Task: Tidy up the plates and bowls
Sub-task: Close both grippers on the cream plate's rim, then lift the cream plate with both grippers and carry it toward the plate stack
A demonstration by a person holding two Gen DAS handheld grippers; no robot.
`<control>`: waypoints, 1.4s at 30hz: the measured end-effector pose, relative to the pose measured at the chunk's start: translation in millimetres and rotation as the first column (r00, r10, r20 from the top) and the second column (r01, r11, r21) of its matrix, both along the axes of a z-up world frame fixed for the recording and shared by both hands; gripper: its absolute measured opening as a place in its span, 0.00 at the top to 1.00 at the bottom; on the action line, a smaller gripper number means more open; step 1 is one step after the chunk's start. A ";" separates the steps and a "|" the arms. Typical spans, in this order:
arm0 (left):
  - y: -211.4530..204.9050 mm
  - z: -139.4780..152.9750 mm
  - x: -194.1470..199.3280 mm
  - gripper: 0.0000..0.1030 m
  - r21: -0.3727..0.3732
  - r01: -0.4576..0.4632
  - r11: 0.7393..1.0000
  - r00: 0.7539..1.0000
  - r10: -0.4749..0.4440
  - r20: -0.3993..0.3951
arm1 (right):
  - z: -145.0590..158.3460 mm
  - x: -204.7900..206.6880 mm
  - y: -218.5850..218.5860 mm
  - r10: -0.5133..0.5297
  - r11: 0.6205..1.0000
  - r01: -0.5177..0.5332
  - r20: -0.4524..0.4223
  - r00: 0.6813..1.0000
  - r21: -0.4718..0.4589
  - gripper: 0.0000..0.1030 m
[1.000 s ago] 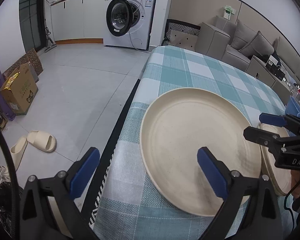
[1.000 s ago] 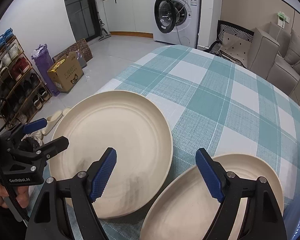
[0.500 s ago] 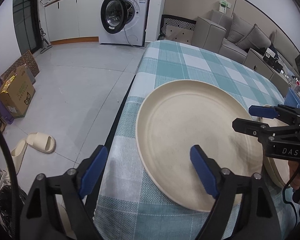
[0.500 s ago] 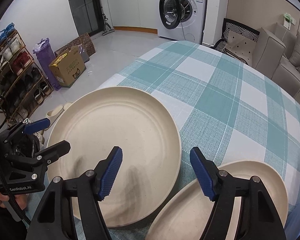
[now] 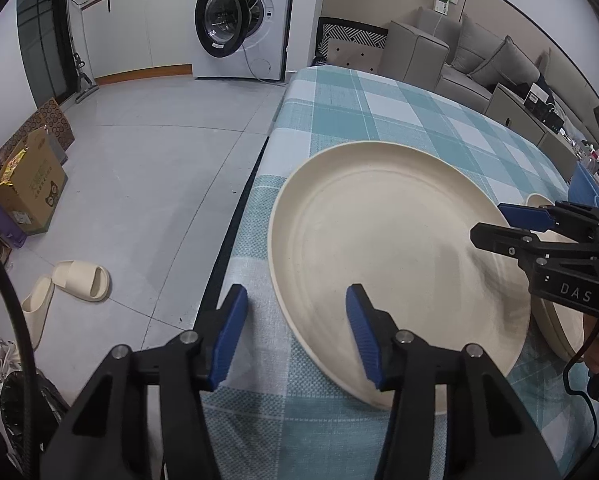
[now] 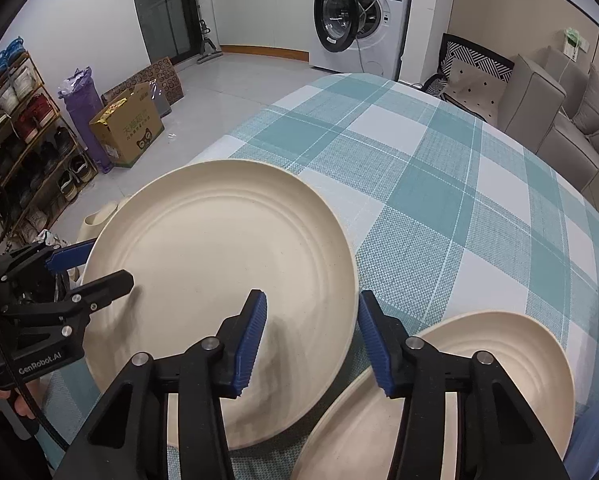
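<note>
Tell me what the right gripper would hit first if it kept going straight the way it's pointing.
Most likely the right-hand rim of the large cream plate: the right gripper, jaws just closing, straddles that edge without pressing it. Depth is hard to judge.

place: home | cues: washing machine [image 5: 241,20]; sofa [image 5: 471,64]; shoe rack [image 6: 19,128]; checked tablecloth [image 6: 439,184]

Each black gripper [image 5: 293,334] [image 6: 311,336] has ribbed blue pads, silver screws, white lettering and a black cable

Cream plate [image 5: 387,240], teal-checked tablecloth [image 5: 379,112]
</note>
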State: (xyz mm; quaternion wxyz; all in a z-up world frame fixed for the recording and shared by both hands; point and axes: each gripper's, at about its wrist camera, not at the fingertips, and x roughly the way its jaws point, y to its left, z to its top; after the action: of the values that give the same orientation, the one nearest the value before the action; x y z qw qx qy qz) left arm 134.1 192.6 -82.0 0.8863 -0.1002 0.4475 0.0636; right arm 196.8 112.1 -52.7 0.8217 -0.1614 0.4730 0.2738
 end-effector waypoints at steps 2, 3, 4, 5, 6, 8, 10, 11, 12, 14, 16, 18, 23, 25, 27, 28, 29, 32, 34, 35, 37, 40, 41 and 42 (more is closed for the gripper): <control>0.8 0.3 -1.2 0.57 0.003 -0.002 1.000 1.000 0.002 0.000 | -0.3 -3.3 -0.2 0.002 1.000 -0.002 0.011 1.000 -0.005 0.56; 1.3 0.7 -1.7 0.59 0.005 -0.002 1.000 1.000 0.002 0.001 | -0.2 -5.1 -0.4 0.003 1.000 -0.003 0.014 1.000 -0.003 0.57; 1.6 1.2 -2.1 0.61 0.008 -0.001 1.000 1.000 0.001 0.002 | -0.1 -7.3 -0.4 0.005 1.000 -0.005 0.018 1.000 -0.006 0.58; 1.7 1.6 -2.8 0.63 0.010 0.002 1.000 1.000 -0.002 0.003 | 0.0 -9.0 -0.6 0.006 1.000 -0.006 0.022 1.000 -0.008 0.60; 1.2 1.8 -3.2 0.65 0.012 0.006 1.000 1.000 -0.006 0.003 | 0.6 -11.3 -1.1 0.005 1.000 -0.005 0.029 1.000 -0.007 0.62; 0.8 2.2 -3.9 0.70 0.016 0.010 1.000 1.000 -0.010 0.005 | 0.3 -15.0 -1.2 0.009 1.000 -0.008 0.033 0.999 -0.009 0.68; 0.5 2.1 -3.9 0.73 0.032 0.005 0.999 1.000 -0.005 0.003 | 0.0 -19.2 -0.8 0.010 1.000 -0.009 0.049 0.999 -0.018 0.69; 0.4 2.2 -4.0 0.75 0.040 0.005 0.999 1.000 -0.005 0.002 | -0.7 -20.0 -0.2 0.011 1.000 -0.010 0.056 0.998 -0.026 0.71; 1.0 2.3 -4.3 0.76 0.042 0.005 0.999 1.000 -0.005 0.000 | -0.4 -20.6 -0.3 0.006 1.000 -0.004 0.063 0.998 -0.029 0.72; 2.9 3.2 -5.3 0.77 0.037 0.002 0.999 1.000 -0.002 0.003 | 0.1 -20.4 -1.5 -0.001 1.000 0.003 0.062 0.998 -0.026 0.75; 3.0 3.8 -5.6 0.78 0.044 -0.001 0.999 1.000 0.001 0.006 | -0.3 -20.7 -1.6 -0.003 0.999 0.005 0.070 0.998 -0.031 0.78; 2.5 4.7 -6.0 0.78 0.047 0.000 0.999 1.000 0.000 0.007 | -0.1 -20.9 -2.1 -0.009 1.000 0.011 0.071 0.997 -0.029 0.79; 1.7 6.4 -6.3 0.78 0.049 0.000 0.999 1.000 0.000 0.009 | 1.8 -21.3 -2.6 -0.012 1.000 0.014 0.078 0.997 -0.027 0.79; 1.9 7.8 -6.8 0.78 0.048 -0.002 0.999 1.000 0.002 0.014 | 3.1 -21.1 -3.4 -0.014 1.000 0.016 0.077 0.997 -0.023 0.79; 1.5 9.5 -7.5 0.78 0.046 -0.002 0.999 1.000 0.001 0.019 | 4.7 -21.6 -3.9 -0.015 1.000 0.017 0.079 0.997 -0.021 0.79; 1.7 10.4 -8.0 0.78 0.046 -0.003 0.999 1.000 0.002 0.022 | 5.7 -21.7 -4.8 -0.017 1.000 0.019 0.081 0.997 -0.019 0.79; 1.8 11.5 -8.5 0.78 0.047 -0.004 0.999 1.000 0.003 0.025 | 7.2 -22.3 -5.1 -0.019 1.000 0.020 0.081 0.996 -0.015 0.79; 2.1 15.1 -10.1 0.78 0.047 -0.007 0.999 0.999 0.005 0.033 | 12.0 -23.5 -5.9 -0.022 1.000 0.022 0.089 0.996 -0.007 0.79; 2.8 17.5 -11.1 0.78 0.044 -0.009 0.999 0.999 0.008 0.040 | 15.4 -24.3 -6.5 -0.023 1.000 0.023 0.093 0.995 0.001 0.79; 2.6 18.9 -12.1 0.78 0.041 -0.009 0.999 0.999 0.007 0.045 | 17.1 -25.1 -6.7 -0.023 1.000 0.023 0.096 0.995 0.003 0.79; 3.0 21.6 -14.3 0.78 0.042 -0.011 0.999 0.999 0.008 0.052 | 21.2 -27.0 -7.2 -0.024 1.000 0.023 0.102 0.995 0.008 0.79; 3.3 26.3 -16.8 0.78 0.043 -0.016 0.999 0.998 0.013 0.062 | 27.2 -31.3 -7.4 -0.024 1.000 0.022 0.111 0.994 0.015 0.79; 2.7 27.4 -17.6 0.78 0.046 -0.016 0.999 0.998 0.013 0.066 | 29.0 -32.9 -8.1 -0.023 1.000 0.022 0.114 0.993 0.017 0.79; 2.7 29.0 -18.6 0.78 0.046 -0.016 0.999 0.997 0.012 0.070 | 31.1 -33.9 -8.5 -0.025 1.000 0.023 0.116 0.993 0.020 0.79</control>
State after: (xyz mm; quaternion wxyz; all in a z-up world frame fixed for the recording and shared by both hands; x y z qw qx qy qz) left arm 115.5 195.3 -53.0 0.9031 -0.0850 0.4139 0.0765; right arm 162.9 103.6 -21.5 0.8526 -0.1636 0.4236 0.2584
